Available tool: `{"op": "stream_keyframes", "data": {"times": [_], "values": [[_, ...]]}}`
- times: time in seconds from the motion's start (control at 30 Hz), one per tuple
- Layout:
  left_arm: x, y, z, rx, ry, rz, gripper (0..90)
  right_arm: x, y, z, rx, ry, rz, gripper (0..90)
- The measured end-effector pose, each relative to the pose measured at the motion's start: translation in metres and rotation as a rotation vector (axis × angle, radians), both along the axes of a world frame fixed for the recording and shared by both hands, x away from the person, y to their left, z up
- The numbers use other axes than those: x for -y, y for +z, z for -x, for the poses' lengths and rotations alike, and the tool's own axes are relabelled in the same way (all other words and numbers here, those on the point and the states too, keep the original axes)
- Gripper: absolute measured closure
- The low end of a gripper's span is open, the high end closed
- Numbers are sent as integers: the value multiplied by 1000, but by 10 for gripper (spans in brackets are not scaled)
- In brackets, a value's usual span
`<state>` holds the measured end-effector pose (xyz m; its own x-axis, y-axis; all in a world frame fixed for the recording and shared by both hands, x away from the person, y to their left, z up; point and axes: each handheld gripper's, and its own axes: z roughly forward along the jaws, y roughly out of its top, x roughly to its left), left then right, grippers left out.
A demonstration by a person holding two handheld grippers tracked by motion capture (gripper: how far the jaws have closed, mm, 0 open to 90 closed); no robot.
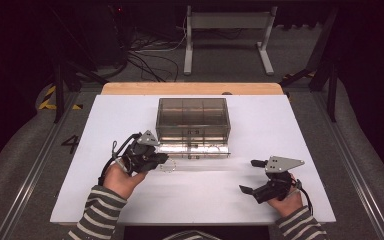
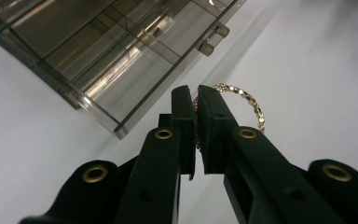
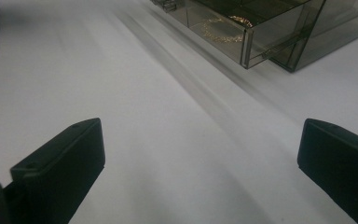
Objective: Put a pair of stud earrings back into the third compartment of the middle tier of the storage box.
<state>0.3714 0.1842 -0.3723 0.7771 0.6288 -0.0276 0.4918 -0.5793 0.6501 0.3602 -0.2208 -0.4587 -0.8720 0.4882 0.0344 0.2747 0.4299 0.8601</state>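
Note:
A smoky see-through drawer box (image 1: 192, 117) stands mid-table with its lowest drawer (image 1: 195, 150) pulled out toward me. My left gripper (image 1: 163, 161) hovers just left of that drawer's front, shut on a gold beaded bracelet (image 1: 169, 167). In the left gripper view the jaws (image 2: 196, 100) pinch one side of the bracelet (image 2: 248, 100), whose loop sticks out to the right above the white tabletop, with the drawer box (image 2: 112, 51) just beyond. My right gripper (image 1: 250, 176) rests open at the front right with nothing between its fingers. In the right gripper view (image 3: 200, 154), another gold chain (image 3: 221, 30) lies inside the open drawer.
The white board (image 1: 130, 200) covers the table, with a wooden strip (image 1: 192, 88) at its far edge. Beyond the table stand a grey frame (image 1: 227, 30) and loose cables (image 1: 150, 55) on the floor.

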Motion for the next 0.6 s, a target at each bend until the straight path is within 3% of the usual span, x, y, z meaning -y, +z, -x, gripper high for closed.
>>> {"op": "stream_keyframes", "data": {"times": [0.23,0.6], "values": [[9,7,-8,7,-17,19,858,0,0,0,1,1,1,15],[30,16,-17,21,-51,13,858,0,0,0,-1,1,0,15]]}}
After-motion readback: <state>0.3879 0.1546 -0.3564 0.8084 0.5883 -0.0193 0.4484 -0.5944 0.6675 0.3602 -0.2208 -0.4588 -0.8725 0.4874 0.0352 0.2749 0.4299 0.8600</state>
